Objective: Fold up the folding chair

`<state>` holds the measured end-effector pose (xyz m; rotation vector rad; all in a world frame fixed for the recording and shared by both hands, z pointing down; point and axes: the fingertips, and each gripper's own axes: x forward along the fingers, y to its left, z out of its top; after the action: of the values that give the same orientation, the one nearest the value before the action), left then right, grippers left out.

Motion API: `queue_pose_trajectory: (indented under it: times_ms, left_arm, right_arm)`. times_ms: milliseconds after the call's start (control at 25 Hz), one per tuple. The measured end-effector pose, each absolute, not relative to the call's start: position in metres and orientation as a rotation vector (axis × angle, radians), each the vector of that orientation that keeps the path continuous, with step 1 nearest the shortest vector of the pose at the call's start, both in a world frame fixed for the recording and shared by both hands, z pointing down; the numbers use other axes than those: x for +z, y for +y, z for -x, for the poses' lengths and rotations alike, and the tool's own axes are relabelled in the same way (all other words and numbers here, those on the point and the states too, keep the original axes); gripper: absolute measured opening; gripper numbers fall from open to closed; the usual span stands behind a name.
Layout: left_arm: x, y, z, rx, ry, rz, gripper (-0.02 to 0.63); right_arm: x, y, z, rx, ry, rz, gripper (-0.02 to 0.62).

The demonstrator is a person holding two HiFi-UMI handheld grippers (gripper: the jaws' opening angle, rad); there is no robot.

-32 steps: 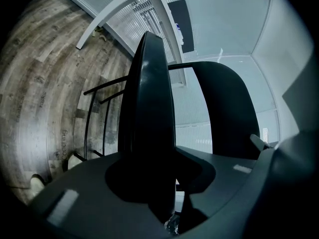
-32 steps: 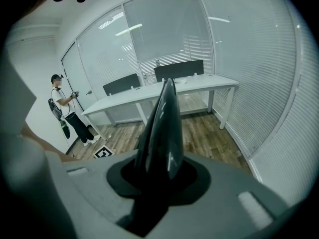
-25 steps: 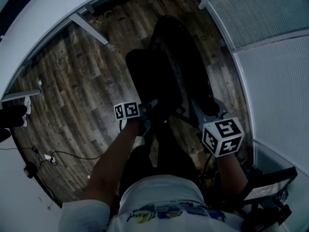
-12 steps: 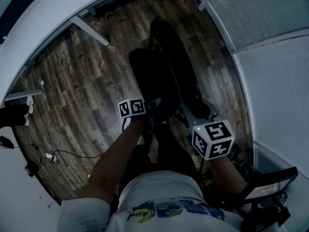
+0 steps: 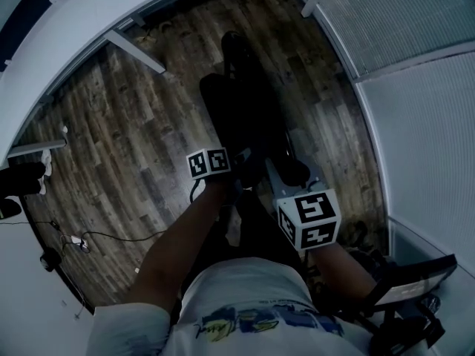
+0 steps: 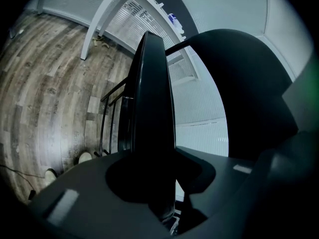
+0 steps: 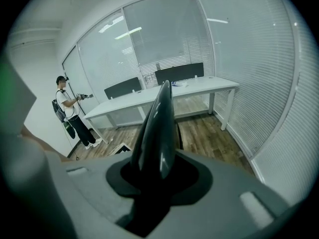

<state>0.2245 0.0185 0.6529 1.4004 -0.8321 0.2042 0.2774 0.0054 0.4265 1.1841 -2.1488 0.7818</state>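
- Looking down through the head view, I see a black folding chair (image 5: 241, 110) on a wood-plank floor (image 5: 126, 124), directly in front of the person wearing the camera, its dark panels drawn close together into a narrow shape
- The left gripper (image 5: 237, 163) meets the chair's near left side
- In the left gripper view its jaws press on both faces of a thin black panel (image 6: 152, 108) seen edge-on, so it has a firm hold of the chair and is parted only by the panel's thickness
- A second, rounded black panel (image 6: 239, 83) of the chair stands close to the right of the gripped one in that view
- The right gripper (image 5: 288, 175) is near the left one, at the chair's near right side
- In the right gripper view its jaws are clamped on a glossy black edge (image 7: 157, 128) of the chair, which rises upright between them
- Beyond that edge I make out a long white table (image 7: 164, 94), white blinds (image 7: 249, 59) along the window wall, and a standing person (image 7: 70, 113) at the far left, well apart from the chair
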Motion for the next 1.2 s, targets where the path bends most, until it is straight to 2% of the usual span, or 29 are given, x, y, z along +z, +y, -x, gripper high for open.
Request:
queue_pose_trajectory:
  times_ms: [1200]
  left_arm:
    - [0.649, 0.005, -0.276, 0.398, -0.934, -1.321, 0.129]
  right_arm:
    - [0.418, 0.005, -0.286, 0.753, -2.165, -1.194, 0.094]
